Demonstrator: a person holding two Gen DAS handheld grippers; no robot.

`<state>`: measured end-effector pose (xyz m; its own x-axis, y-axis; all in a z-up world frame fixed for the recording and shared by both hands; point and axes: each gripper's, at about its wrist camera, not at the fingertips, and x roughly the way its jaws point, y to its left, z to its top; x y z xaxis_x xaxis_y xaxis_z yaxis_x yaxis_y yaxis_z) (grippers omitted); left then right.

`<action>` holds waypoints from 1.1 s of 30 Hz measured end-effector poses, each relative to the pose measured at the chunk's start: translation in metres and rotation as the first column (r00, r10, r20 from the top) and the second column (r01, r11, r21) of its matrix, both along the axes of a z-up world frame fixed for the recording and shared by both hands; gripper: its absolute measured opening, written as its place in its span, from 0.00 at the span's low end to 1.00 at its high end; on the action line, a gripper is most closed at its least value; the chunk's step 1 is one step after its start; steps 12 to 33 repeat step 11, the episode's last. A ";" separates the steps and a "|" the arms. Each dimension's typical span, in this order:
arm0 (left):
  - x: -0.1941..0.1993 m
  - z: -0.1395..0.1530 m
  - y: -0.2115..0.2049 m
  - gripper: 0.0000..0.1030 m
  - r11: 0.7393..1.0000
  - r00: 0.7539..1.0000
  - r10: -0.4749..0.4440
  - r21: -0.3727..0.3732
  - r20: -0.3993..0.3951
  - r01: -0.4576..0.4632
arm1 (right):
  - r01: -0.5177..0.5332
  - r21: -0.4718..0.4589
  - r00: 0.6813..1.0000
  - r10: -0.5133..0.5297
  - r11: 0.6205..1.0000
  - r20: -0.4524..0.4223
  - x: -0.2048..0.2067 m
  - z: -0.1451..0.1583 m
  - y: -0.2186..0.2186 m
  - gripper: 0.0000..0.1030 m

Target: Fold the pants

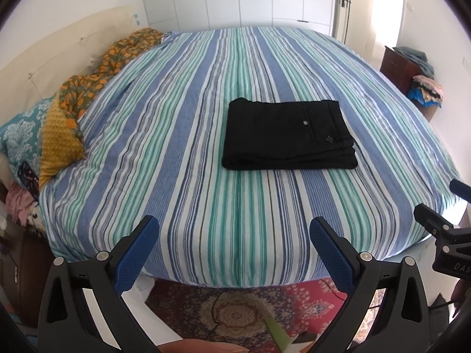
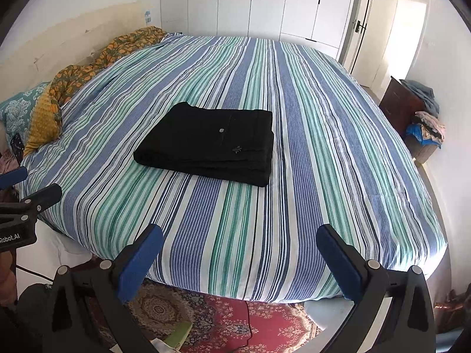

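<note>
The black cloth pants (image 1: 288,133) lie as a compact folded rectangle mid-bed on the striped bedspread (image 1: 206,88); folding looks finished. Left gripper (image 1: 234,229) and right gripper (image 2: 240,238), both off the bed's near edge, gape wide, holding nothing.

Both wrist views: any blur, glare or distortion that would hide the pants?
Left wrist view: sharp; fisheye bows the bed, dark vignette in corners; black pants show little fold detail. Right wrist view: sharp too; the doorway is blown out, with glare on the bed's right edge; the pants stay readable.
</note>
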<state>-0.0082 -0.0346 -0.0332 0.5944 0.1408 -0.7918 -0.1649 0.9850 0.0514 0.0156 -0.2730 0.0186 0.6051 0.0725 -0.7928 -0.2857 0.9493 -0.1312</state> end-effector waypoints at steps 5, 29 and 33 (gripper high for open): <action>0.000 -0.002 0.001 0.99 1.000 1.000 0.000 -0.020 -0.009 0.000 | 0.007 -0.010 1.000 -0.007 1.000 -0.016 0.000 -0.006 -0.001 1.00; -0.003 0.002 0.000 0.99 1.000 1.000 -0.004 -0.008 0.010 0.004 | 0.007 -0.005 1.000 -0.007 1.000 -0.009 0.001 -0.004 -0.001 1.00; -0.003 0.002 0.000 0.99 1.000 1.000 -0.004 -0.008 0.010 0.004 | 0.007 -0.005 1.000 -0.007 1.000 -0.009 0.001 -0.004 -0.001 1.00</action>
